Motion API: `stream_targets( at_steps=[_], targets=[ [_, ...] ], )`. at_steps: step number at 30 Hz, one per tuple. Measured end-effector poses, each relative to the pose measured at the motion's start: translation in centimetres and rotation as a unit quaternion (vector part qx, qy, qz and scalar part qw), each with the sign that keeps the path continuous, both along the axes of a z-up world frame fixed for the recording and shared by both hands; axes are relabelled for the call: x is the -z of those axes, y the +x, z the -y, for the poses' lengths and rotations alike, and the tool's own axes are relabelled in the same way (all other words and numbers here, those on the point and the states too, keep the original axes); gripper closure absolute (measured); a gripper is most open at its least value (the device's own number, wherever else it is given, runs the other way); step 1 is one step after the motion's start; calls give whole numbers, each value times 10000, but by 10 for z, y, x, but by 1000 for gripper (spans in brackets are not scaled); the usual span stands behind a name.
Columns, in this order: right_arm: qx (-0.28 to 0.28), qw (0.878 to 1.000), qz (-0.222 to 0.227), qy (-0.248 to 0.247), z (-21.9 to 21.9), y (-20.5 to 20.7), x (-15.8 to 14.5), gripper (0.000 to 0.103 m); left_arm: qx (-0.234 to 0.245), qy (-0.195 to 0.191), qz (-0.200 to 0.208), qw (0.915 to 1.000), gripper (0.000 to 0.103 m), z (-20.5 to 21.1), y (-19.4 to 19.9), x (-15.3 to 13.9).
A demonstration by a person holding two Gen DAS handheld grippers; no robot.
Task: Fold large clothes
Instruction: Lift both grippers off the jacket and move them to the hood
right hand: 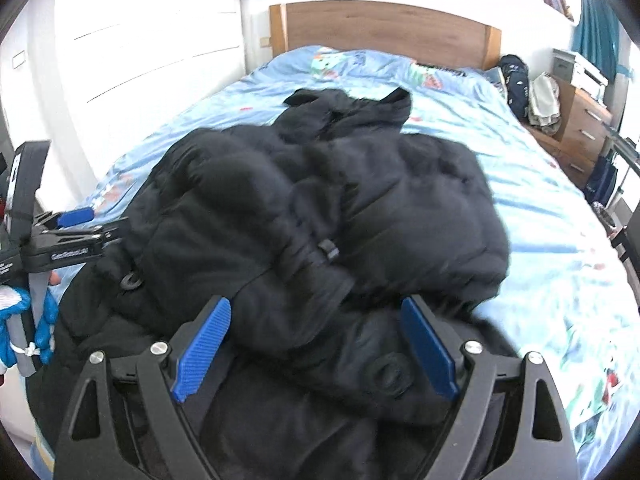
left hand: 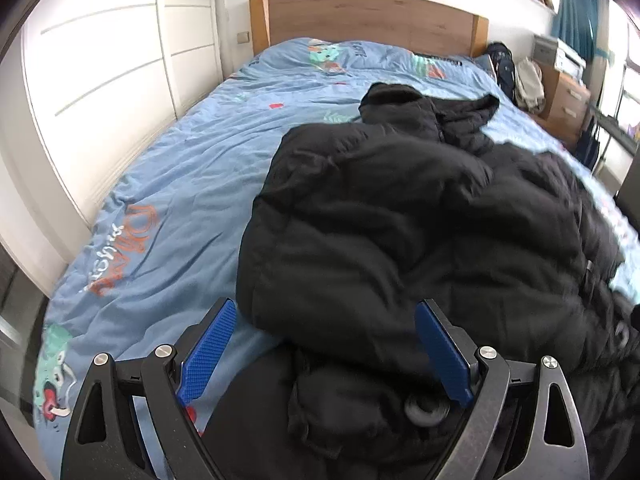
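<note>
A large black puffer jacket (left hand: 400, 220) lies bunched on the bed, its hood (left hand: 420, 112) toward the headboard. My left gripper (left hand: 324, 320) is open, its blue pads on either side of the jacket's near left edge. My right gripper (right hand: 316, 316) is open over the jacket (right hand: 320, 200) near its lower right part, nothing held. The left gripper also shows in the right wrist view (right hand: 76, 232) at the jacket's left side.
The bed has a light blue printed duvet (left hand: 180, 180) and a wooden headboard (left hand: 368, 16). A white wardrobe (left hand: 100, 60) stands to the left. A backpack (left hand: 502, 64) and wooden drawers (left hand: 568, 100) stand to the right of the bed.
</note>
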State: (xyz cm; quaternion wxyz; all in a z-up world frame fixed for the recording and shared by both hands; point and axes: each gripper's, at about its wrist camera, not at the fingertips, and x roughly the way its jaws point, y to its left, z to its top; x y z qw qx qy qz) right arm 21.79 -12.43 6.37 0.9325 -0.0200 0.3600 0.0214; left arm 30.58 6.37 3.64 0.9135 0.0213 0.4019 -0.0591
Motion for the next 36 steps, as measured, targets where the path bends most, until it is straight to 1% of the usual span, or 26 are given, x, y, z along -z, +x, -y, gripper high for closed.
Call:
stream_targets(
  at_steps=[4,7,8,9,11,12,14,17,18,21,23,28,30,34,36],
  targets=[
    [213,9996,161,-107,29,27,-14,15,-18,-203,11,9998,13,-5,26,-14],
    [361,9989,266,-118,52,52,-26,15,-2,-422,-8,9991,11,-10,55,-28],
    [407,9985,328,-134,60,63,-31,15,20,-504,-34,9987,10,-11,73,-33],
    [445,9982,383,-143,68,76,-37,15,39,-520,-45,9986,10,-11,82,-36],
    [505,9976,465,-97,83,105,-49,15,87,-613,-7,9981,10,-8,119,-49],
    [561,9970,524,-62,91,122,-56,15,111,-674,-5,9977,10,-6,132,-52],
    [667,9958,623,53,108,158,-69,15,226,-923,-28,9955,10,2,173,-61],
    [792,9940,721,239,129,218,-86,15,285,-1310,-62,9909,10,12,222,-70],
    [824,9933,726,374,136,239,-90,15,284,-1405,-99,9896,10,14,234,-70],
    [884,9916,693,634,145,278,-97,15,300,-1557,-211,9871,10,20,258,-72],
    [851,9918,634,714,145,298,-101,15,317,-1668,-323,9849,10,21,269,-73],
    [694,9936,452,767,145,327,-109,15,228,-1840,-737,9799,10,16,298,-70],
    [685,9932,364,866,149,341,-110,15,235,-1918,-901,9770,10,16,310,-69],
    [678,9909,172,1150,158,368,-105,15,248,-1951,-1065,9747,10,21,335,-63],
    [651,9895,49,1288,162,385,-98,15,284,-1879,-1135,9752,10,27,351,-58]
  ],
)
